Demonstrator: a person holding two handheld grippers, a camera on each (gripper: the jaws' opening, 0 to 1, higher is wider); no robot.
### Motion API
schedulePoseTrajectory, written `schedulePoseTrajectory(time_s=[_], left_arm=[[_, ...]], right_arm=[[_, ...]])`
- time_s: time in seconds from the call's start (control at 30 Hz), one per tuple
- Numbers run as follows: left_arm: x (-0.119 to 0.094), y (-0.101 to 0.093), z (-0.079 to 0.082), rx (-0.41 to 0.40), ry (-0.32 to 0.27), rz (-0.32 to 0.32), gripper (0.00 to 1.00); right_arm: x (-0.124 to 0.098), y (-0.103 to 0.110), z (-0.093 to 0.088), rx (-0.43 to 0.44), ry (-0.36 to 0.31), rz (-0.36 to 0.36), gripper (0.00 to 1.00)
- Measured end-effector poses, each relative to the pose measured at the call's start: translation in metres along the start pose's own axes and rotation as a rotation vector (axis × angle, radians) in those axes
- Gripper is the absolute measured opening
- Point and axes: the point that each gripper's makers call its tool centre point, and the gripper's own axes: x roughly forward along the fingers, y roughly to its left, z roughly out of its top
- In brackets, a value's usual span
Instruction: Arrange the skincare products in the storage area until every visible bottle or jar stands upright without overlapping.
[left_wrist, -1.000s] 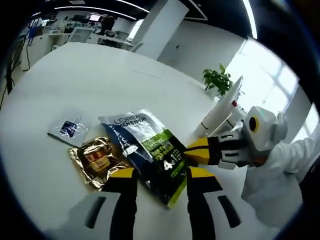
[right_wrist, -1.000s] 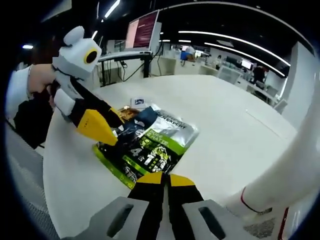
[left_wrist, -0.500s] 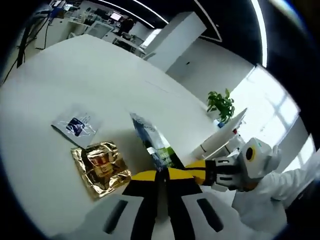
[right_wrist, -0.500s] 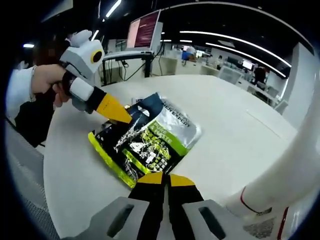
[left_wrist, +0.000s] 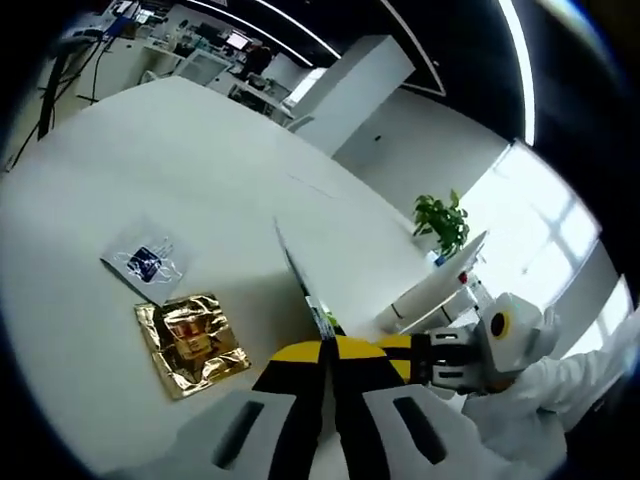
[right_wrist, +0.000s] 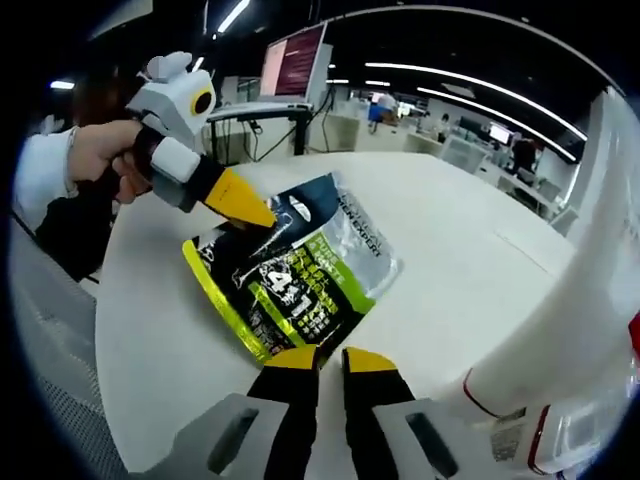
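White table (left_wrist: 180, 140), pouch (right_wrist: 300, 275) pinched btwn left gripper (right_wrist: 262, 215) fingers

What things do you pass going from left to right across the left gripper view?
Small clear sachet with a blue print → gold foil packet → green-and-black pouch, seen edge-on in the left gripper → the right gripper → potted plant.

Opposed close views, shared pouch (right_wrist: 300, 275)
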Motion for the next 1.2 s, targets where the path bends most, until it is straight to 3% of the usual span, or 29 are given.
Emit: schedulePoseTrajectory(time_s=[0.1, 0.3, 0.43, 0.6, 0.63, 0.77, 0.93, 1.07, 1.2], left_arm=[[0.003, 0.000, 0.000, 0.004, 0.019, 0.014, 0.00], [0.006, -0.010, 0.007, -0.018, 0.015, -0.012, 0.00], [0.008, -0.022, 0.006, 0.000, 0.017, -0.007, 0.00], [0.011, -0.031, 0.007, 0.009, 0.020, -0.007, 0.00], [0.012, -0.033, 0.006, 0.012, 0.020, -0.005, 0.00], [0.010, -0.041, 0.007, 0.007, 0.014, -0.016, 0.00], [0.006, -0.039, 0.007, 0.007, 0.013, -0.008, 0.00], [0.005, -0.038, 0.007, 0.005, 0.016, -0.001, 0.00], [0.008, -0.035, 0.000, 0.016, 0.038, 0.013, 0.00]], right_arm=[[-0.008, 0.004, 0.001, -0.129, 0.006, 0.014, 0.06], [-0.012, 0.026, 0.008, -0.263, -0.024, 0.021, 0.15], [-0.007, 0.040, 0.007, -0.264, -0.040, 0.026, 0.18], [0.001, 0.050, 0.006, -0.258, -0.037, 0.026, 0.39], [0.002, 0.053, 0.007, -0.264, -0.043, 0.030, 0.39], [0.010, 0.047, 0.013, -0.341, -0.067, -0.019, 0.29], [0.007, 0.040, 0.010, -0.332, -0.052, -0.019, 0.14], [0.000, 0.040, 0.009, -0.409, -0.048, -0.017, 0.02], [-0.007, 0.034, 0.008, -0.403, -0.037, -0.004, 0.00]])
